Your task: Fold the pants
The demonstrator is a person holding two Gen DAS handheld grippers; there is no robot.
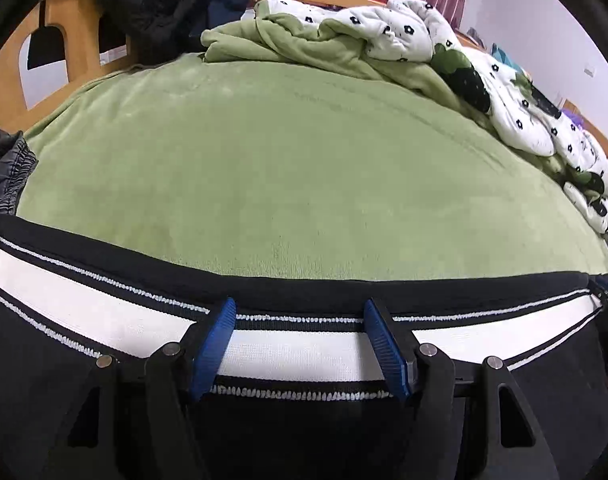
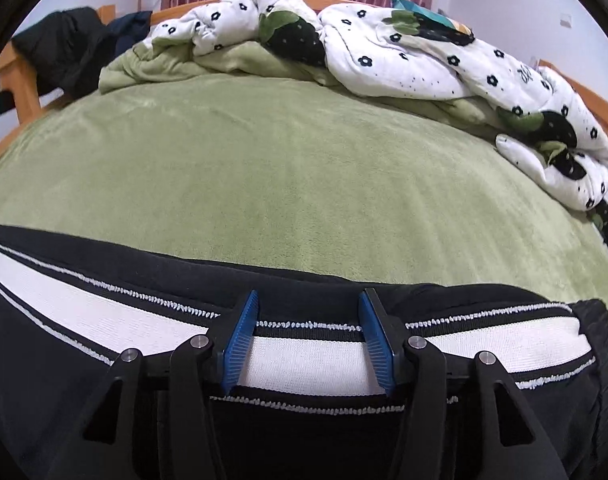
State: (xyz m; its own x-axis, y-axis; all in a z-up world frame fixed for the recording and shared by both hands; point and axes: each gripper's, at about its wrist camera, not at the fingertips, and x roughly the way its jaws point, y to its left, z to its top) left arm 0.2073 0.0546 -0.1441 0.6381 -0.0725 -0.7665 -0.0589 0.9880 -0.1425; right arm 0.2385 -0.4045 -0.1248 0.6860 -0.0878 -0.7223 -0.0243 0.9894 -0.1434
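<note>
Black pants (image 1: 64,360) with a wide white side stripe (image 1: 304,352) lie along the near edge of a green bed (image 1: 284,160). My left gripper (image 1: 300,308) is open, its blue pads (image 1: 216,344) standing apart over the white stripe. In the right wrist view the same black pants (image 2: 304,432) and white stripe (image 2: 304,360) fill the bottom. My right gripper (image 2: 307,300) is open too, its blue pads (image 2: 240,344) apart over the stripe near the pants' right end. No cloth is pinched between either pair of pads.
A rumpled white flowered quilt (image 1: 403,28) with green lining is piled along the far and right sides of the bed (image 2: 423,60). Dark clothes (image 1: 152,4) hang on the wooden bed frame (image 1: 64,28) at the back left. Another grey garment (image 1: 8,176) lies at the left edge.
</note>
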